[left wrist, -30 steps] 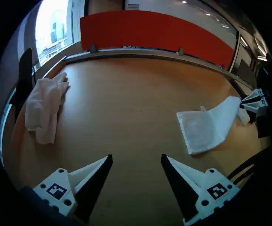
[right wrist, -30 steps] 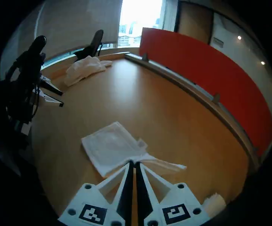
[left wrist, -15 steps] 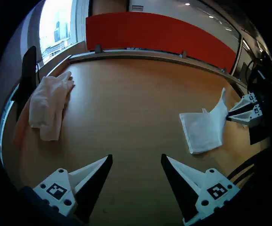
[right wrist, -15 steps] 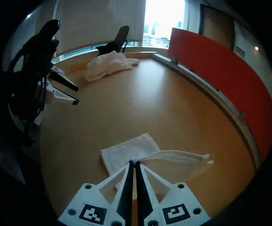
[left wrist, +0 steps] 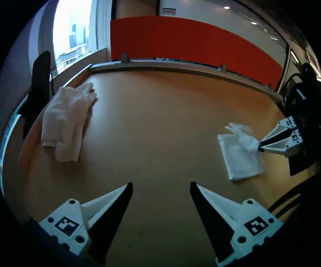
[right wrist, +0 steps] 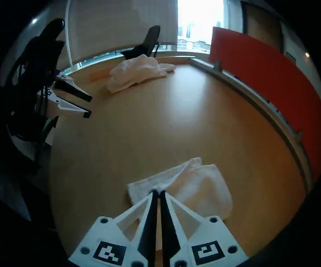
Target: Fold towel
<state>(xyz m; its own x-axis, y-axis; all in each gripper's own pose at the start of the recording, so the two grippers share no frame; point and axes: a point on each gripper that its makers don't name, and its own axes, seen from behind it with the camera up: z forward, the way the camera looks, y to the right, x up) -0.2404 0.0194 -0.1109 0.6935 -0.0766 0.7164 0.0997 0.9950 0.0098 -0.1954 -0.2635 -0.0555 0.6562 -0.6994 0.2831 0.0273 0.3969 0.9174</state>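
The towel [left wrist: 242,155] [right wrist: 191,184] lies on the right part of the table [left wrist: 160,115], and it has become a smaller, thicker packet. A second ago a loose flap trailed out from it towards the table's edge. Half a second ago that flap stood lifted in the air, and now it has been carried over and laid on top of the folded part. The cloth is a little bunched at the far corner, so the fold looks made but not yet smoothed flat. The right gripper [right wrist: 159,193] [left wrist: 261,146] has its fingers pressed together at the near edge of the towel, still pinching the cloth it brought over. By my reading, letting go and perhaps pressing the layers down is what remains of this fold. The left gripper [left wrist: 160,184] [right wrist: 90,107] has kept its fingers spread wide with nothing between them, hanging above the bare wood well apart from the towel and taking no part. Further off, a heap of towels [left wrist: 67,120] [right wrist: 136,71] sits near the table's far left corner, beside a dark chair [left wrist: 38,84]. A red partition [left wrist: 196,42] runs along the back edge of the table.
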